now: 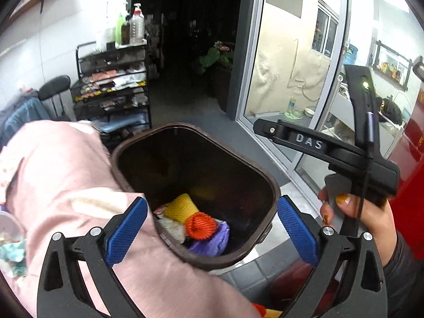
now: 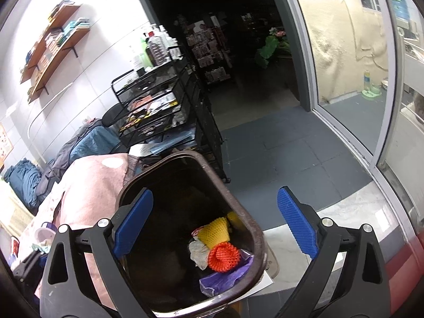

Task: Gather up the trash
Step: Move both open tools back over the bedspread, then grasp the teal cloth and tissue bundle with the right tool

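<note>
A brown plastic bin [image 1: 275, 193] stands open below both grippers. At its bottom lie a yellow foam net [image 1: 181, 206], an orange foam net [image 1: 200, 225], crumpled white paper [image 1: 172, 228] and a purple bag [image 1: 212, 243]. My left gripper [image 1: 212, 212] hangs over the bin's near rim, open wide, with nothing between its blue pads. In the right wrist view the same bin [image 2: 258, 238] holds the orange net [image 2: 224, 257] and the yellow net [image 2: 213, 232]. My right gripper [image 2: 214, 212] is open and empty above it. A hand [image 1: 365, 217] grips that gripper's black handle.
A pink cloth [image 1: 66, 185] covers a surface touching the bin's left side. Behind it stands a black mesh shelf cart [image 1: 114, 87] topped with bottles. A glass sliding door [image 1: 291, 53] runs along the right, by a red surface [image 1: 410, 159]. Grey floor tiles [image 2: 291, 153] lead into a dark doorway.
</note>
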